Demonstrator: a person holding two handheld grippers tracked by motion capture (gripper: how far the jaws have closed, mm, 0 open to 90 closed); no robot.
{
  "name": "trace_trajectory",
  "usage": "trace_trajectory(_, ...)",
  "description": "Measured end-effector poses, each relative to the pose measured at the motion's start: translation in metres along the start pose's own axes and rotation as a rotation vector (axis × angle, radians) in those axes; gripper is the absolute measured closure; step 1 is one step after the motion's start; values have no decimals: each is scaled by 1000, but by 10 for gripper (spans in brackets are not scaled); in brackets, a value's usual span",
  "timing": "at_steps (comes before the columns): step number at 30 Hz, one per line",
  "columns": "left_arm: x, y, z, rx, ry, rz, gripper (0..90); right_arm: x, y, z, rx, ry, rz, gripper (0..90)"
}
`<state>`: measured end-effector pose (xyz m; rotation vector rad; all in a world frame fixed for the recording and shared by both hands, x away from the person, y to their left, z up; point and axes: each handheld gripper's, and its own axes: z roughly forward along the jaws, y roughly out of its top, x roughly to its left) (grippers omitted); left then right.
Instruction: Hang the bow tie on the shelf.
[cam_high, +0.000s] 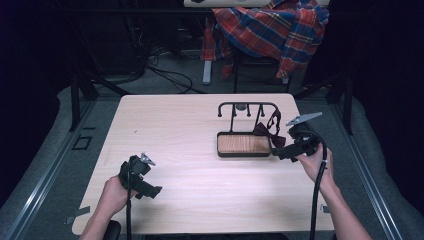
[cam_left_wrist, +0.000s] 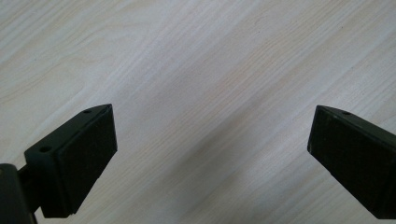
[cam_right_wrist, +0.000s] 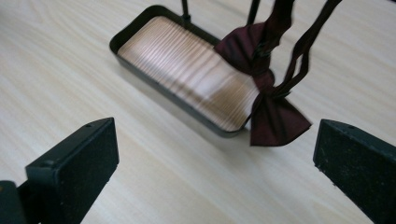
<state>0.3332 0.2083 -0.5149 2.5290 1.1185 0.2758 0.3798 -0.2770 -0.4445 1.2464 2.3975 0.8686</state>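
Bow tie (cam_high: 268, 132) hung on a rack (cam_high: 248, 106): late stage of the hanging step. The dark red bow tie hangs by its strap from the right end of the black rack, whose wood-lined tray (cam_high: 243, 145) forms the base; the bow itself dangles over the tray's right end, its lower wing overlapping the rim in the right gripper view (cam_right_wrist: 273, 116). Whether the wing touches the rim or hangs just clear cannot be told from these views. The hanging thus appears done, and what is left is probably only to draw the hand away and check that the strap sits securely on its hook. The right gripper (cam_high: 283, 152) stands just right of the tray, released, its jaws spread wide with nothing between them; the bow tie lies ahead of the jaws and slightly toward the right-hand one, near but apart. The left gripper (cam_high: 150, 192) rests low over the bare table (cam_high: 175, 125) at the near left, well apart from the rack, its jaws likewise wide and empty, with plain wood grain between them in the left gripper view (cam_left_wrist: 210, 135).
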Motion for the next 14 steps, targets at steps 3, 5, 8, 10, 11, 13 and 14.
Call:
trace_trajectory(3,0,0,0,-1,-1,2,14,9,-8,0,11,-3,-15,0)
trace_trajectory(5,0,0,0,0,1,9,14,16,-13,-1,9,-3,-33,0)
trace_trajectory(8,0,0,0,0,3,15,12,27,-20,-4,5,-3,-62,0)
trace_trajectory(10,-1,0,1,3,7,16,11,33,-24,-5,8,-3,-76,0)
trace_trajectory(11,-1,0,1,3,7,16,12,33,-24,-5,8,-3,-76,0)
trace_trajectory(13,0,0,1,7,5,13,12,38,-29,-6,24,13,-93,0)
trace_trajectory(14,1,0,2,11,6,9,12,39,-33,-5,45,26,-101,0)
